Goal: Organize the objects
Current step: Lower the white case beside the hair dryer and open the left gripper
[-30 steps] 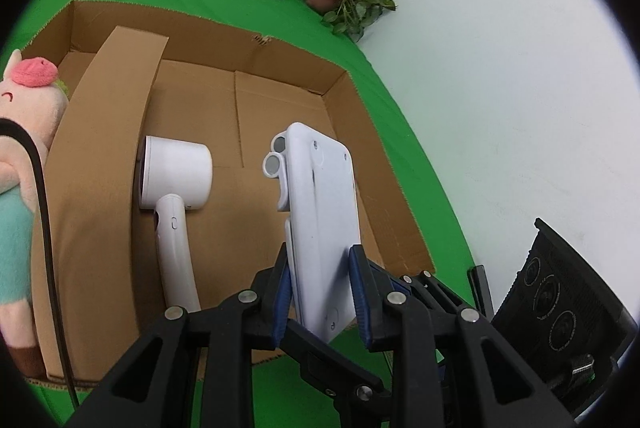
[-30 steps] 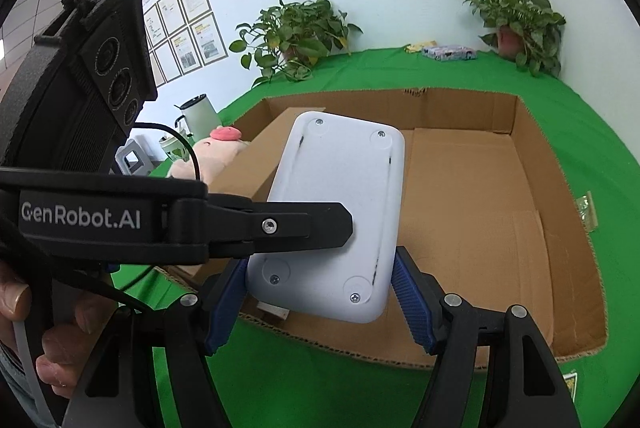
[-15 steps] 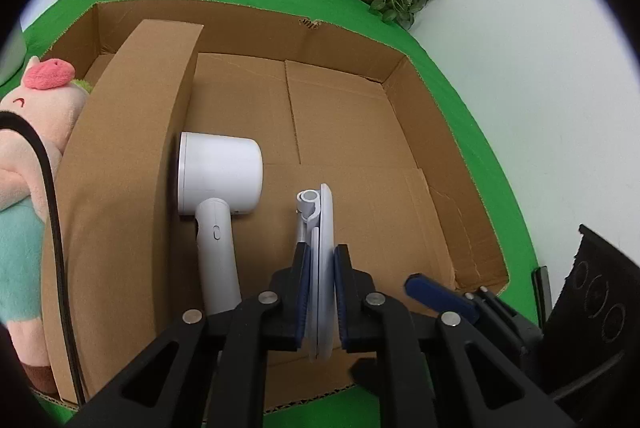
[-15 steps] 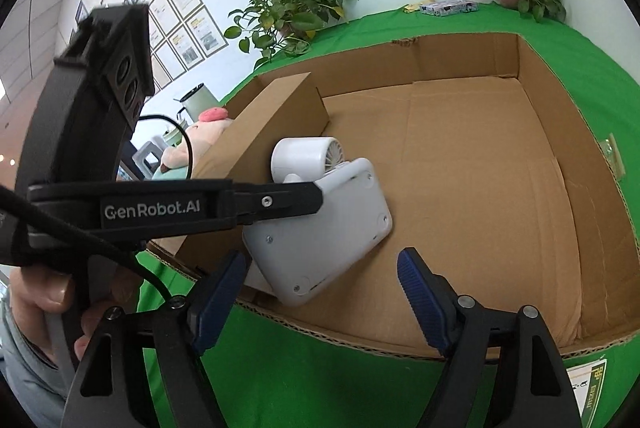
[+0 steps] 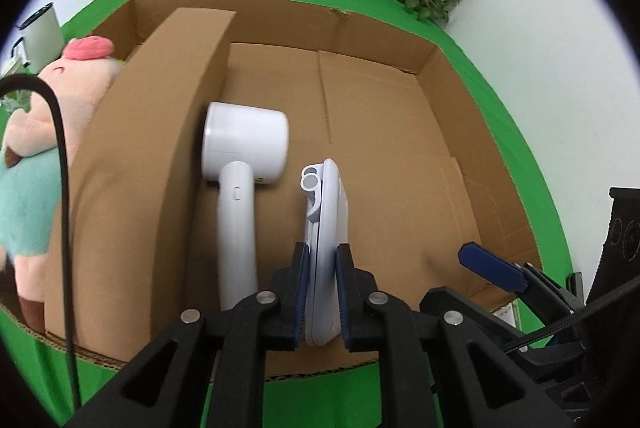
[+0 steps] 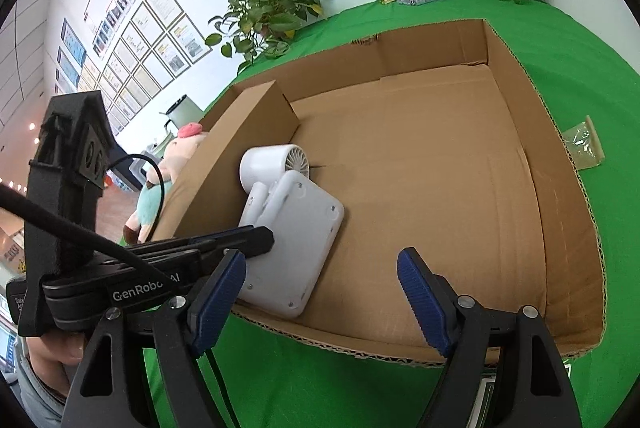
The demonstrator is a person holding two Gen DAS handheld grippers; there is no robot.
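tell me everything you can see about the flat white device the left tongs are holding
The flat white device is a thin, rounded-corner slab of matte plastic with screws at the corners of its broad face and two tube-like arms at its far end. It stands on edge, clamped at its near end between the blue pads of the left tongs, low inside the cardboard box, close beside the white hair dryer; whether they touch is unclear.

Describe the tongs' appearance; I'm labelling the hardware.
Both tongs, left and right, have black angular frames with triangular cut-outs, silver screws and ribbed blue finger pads. A black cable trails beside the left one, whose body reads "GenRobot.AI" in white.
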